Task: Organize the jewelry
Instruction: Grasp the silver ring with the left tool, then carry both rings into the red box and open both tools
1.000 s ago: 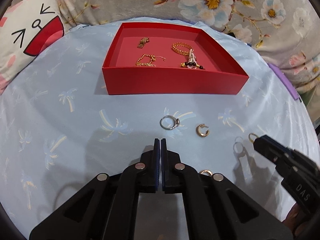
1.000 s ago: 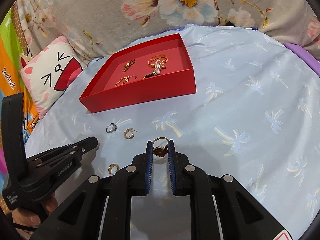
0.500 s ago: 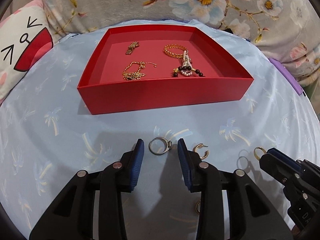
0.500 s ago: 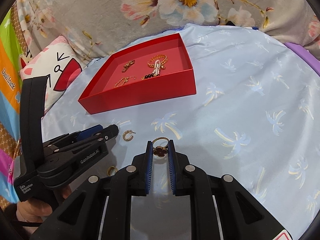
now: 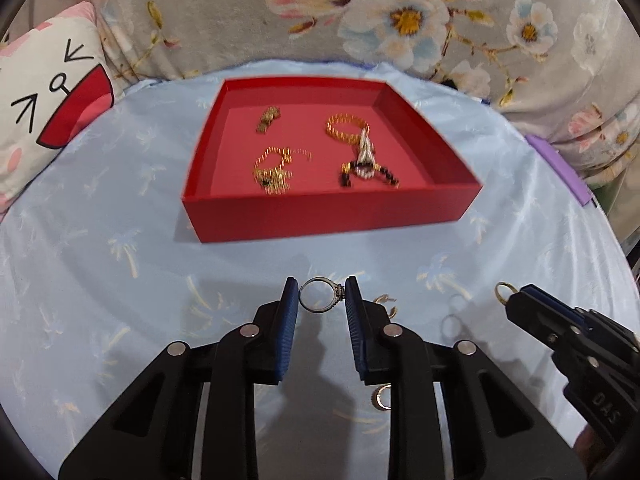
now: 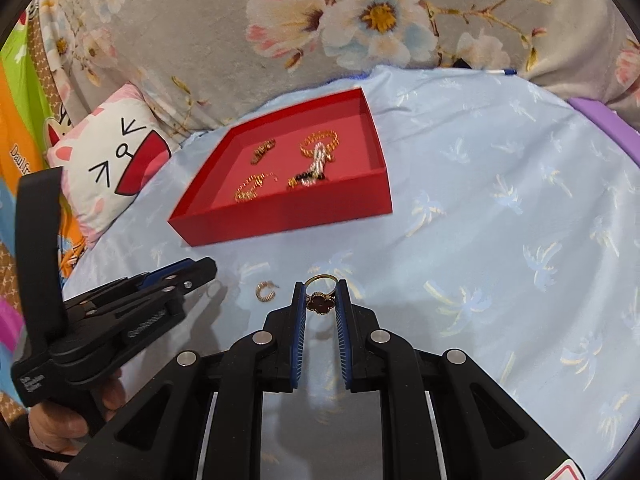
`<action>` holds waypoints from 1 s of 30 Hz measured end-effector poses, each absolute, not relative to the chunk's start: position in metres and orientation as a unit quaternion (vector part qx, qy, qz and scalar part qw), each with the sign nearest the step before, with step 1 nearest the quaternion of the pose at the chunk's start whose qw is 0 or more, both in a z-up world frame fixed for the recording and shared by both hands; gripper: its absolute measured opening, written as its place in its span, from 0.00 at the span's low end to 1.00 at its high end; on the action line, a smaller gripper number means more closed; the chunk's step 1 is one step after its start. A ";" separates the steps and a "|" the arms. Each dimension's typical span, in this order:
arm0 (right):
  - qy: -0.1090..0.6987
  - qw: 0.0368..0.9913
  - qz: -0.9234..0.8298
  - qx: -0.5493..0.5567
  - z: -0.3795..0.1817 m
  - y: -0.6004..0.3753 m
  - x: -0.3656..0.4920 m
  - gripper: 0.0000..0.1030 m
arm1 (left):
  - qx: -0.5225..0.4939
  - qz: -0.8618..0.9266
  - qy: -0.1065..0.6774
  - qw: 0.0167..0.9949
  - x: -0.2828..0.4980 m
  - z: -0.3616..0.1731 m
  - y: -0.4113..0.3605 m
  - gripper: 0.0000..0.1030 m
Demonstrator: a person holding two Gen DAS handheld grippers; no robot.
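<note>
Since a second ago your left gripper (image 5: 322, 300), then pinched shut short of the silver ring (image 5: 321, 300), has opened, gone forward around it, and its jaws are now closing on it; the ring sits between the two blue pads and appears lifted off the cloth (image 5: 120, 280), its stone against the right-hand pad. Your right gripper (image 6: 321, 300) has not changed: it stays clamped, nearly shut, on the gold ring (image 6: 320, 294) with the dark clover face, held just above the cloth. Going from largest to smallest: the pale blue cloth with palm prints covers the whole work surface, with a grey floral blanket (image 5: 360, 20) behind it and a cat-face pillow (image 5: 52, 92) at the left. The red tray (image 5: 328, 216) lies on the cloth beyond both grippers, well apart from them. It holds a gold bracelet (image 5: 346, 128), a beaded piece (image 5: 366, 162) touching that bracelet, a gold chain (image 5: 274, 170) and a small gold clasp (image 5: 268, 119). On the cloth between your two grippers lies a gold hoop earring (image 6: 265, 291), and another small gold hoop (image 5: 380, 397) shows under your left gripper's right finger.
</note>
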State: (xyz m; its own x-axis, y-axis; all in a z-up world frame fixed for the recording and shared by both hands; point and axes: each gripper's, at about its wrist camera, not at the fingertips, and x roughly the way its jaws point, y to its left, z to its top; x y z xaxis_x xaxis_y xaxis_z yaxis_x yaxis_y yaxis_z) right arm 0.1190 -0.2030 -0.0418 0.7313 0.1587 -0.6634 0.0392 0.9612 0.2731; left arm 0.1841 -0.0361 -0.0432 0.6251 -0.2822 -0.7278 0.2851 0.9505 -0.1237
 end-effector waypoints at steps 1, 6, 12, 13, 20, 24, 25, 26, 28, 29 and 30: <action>0.360 0.922 0.034 0.134 -0.037 -0.203 0.119 0.13 | -0.002 -0.159 0.398 0.903 0.183 -0.036 -0.034 0.23; 0.326 0.936 0.050 0.123 0.004 -0.203 0.132 0.13 | -0.016 -0.167 0.362 0.917 0.191 0.012 -0.022 0.23; 0.298 0.945 0.073 0.116 0.046 -0.203 0.172 0.13 | -0.017 -0.164 0.321 0.933 0.230 0.059 -0.019 0.23; 0.297 0.945 0.077 0.116 0.051 -0.203 0.183 0.13 | -0.014 -0.162 0.316 0.935 0.236 0.063 -0.020 0.23; 0.321 0.937 0.067 0.120 0.042 -0.209 0.263 0.13 | -0.020 -0.150 0.326 0.933 0.311 0.057 -0.029 0.23; 0.346 0.929 0.051 0.118 0.016 -0.215 0.299 0.13 | 0.001 -0.133 0.342 0.930 0.341 0.034 -0.039 0.23; 0.352 0.927 0.049 0.120 0.010 -0.218 0.306 0.13 | 0.002 -0.132 0.350 0.927 0.349 0.026 -0.041 0.23; 0.358 0.924 0.048 0.123 0.003 -0.220 0.312 0.13 | 0.003 -0.131 0.356 0.925 0.355 0.020 -0.043 0.23; 0.372 0.919 0.042 0.127 -0.011 -0.223 0.324 0.13 | 0.003 -0.129 0.367 0.921 0.364 0.008 -0.045 0.23; 0.377 0.917 0.041 0.127 -0.018 -0.224 0.329 0.13 | 0.001 -0.129 0.374 0.919 0.369 0.002 -0.046 0.23; 0.380 0.916 0.040 0.126 -0.022 -0.224 0.331 0.13 | -0.001 -0.128 0.379 0.916 0.374 -0.003 -0.046 0.23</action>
State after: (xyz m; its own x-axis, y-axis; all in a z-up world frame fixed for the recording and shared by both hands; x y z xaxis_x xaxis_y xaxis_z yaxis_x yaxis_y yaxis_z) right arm 0.3314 -0.2242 -0.0216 0.7084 0.1685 -0.6854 0.0227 0.9651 0.2608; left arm 0.3735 -0.0464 -0.0029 0.6796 -0.2354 -0.6948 0.2332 0.9673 -0.0997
